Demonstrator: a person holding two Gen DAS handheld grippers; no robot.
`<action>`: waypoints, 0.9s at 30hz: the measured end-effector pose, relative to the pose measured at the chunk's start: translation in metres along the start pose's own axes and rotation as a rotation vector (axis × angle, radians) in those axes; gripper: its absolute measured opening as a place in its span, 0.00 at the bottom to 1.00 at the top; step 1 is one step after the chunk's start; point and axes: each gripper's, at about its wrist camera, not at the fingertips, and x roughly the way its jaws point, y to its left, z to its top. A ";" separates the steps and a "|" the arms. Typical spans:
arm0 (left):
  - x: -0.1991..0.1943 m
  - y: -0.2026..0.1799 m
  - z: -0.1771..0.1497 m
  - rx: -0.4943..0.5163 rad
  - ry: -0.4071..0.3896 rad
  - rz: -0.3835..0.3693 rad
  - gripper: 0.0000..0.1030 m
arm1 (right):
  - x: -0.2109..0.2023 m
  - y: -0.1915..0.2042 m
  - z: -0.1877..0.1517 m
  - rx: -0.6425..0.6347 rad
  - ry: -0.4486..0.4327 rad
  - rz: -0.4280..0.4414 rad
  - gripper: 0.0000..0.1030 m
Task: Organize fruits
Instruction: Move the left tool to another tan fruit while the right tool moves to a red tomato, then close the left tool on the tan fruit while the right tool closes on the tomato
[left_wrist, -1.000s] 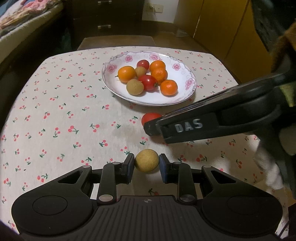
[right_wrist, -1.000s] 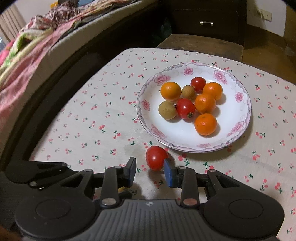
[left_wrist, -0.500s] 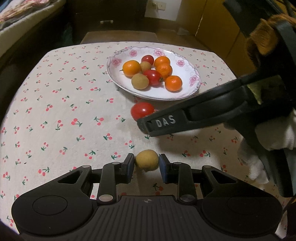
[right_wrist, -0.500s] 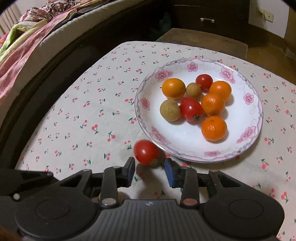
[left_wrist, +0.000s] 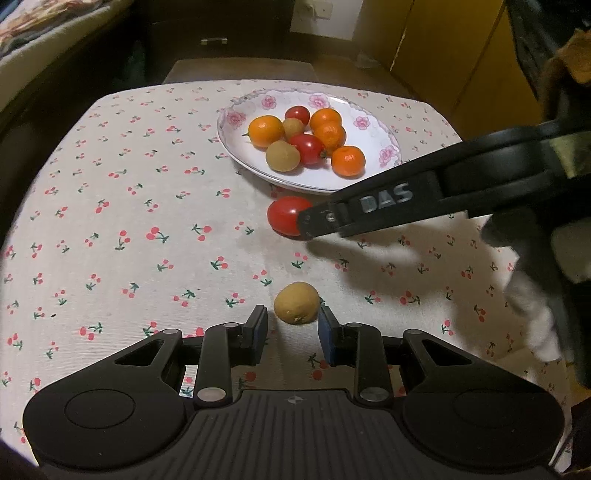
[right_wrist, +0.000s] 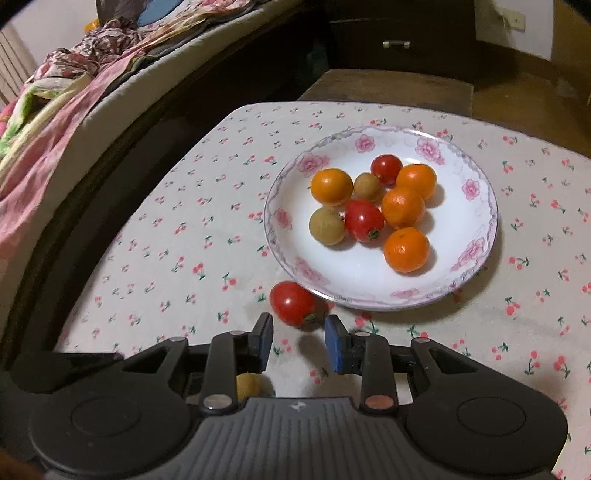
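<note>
A white flowered plate (left_wrist: 373, 125) (right_wrist: 476, 218) holds several oranges, red tomatoes and tan longans. A loose red tomato (left_wrist: 286, 219) (right_wrist: 293, 303) lies on the cloth just in front of the plate's rim. My right gripper (right_wrist: 298, 336) is open, its tips right behind this tomato; in the left wrist view it reaches in from the right (left_wrist: 314, 223). A loose tan longan (left_wrist: 296, 302) lies on the cloth, and shows behind the right gripper's left finger (right_wrist: 248, 384). My left gripper (left_wrist: 291, 326) is open with the longan just ahead of its tips.
The table has a cherry-print cloth (left_wrist: 129, 221). A bed with bedding (right_wrist: 55, 110) runs along the left. A dark dresser (right_wrist: 399, 40) and a wooden stool (right_wrist: 388, 86) stand behind the table. Yellow cabinets (left_wrist: 443, 48) are at the right.
Both grippers have drawn back a little. The longan, between the left fingers before, now lies just ahead of them. The tomato has rolled left on the cloth and sits free before the right tips.
</note>
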 end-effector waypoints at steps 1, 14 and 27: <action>0.000 0.000 0.000 -0.001 0.000 -0.001 0.37 | 0.003 0.003 0.000 -0.003 -0.003 -0.001 0.31; 0.003 0.004 -0.006 -0.005 0.017 -0.014 0.37 | 0.030 0.016 0.000 -0.010 -0.066 -0.030 0.44; 0.002 0.009 -0.005 -0.024 0.008 -0.015 0.38 | 0.006 0.019 -0.013 -0.068 -0.089 -0.042 0.35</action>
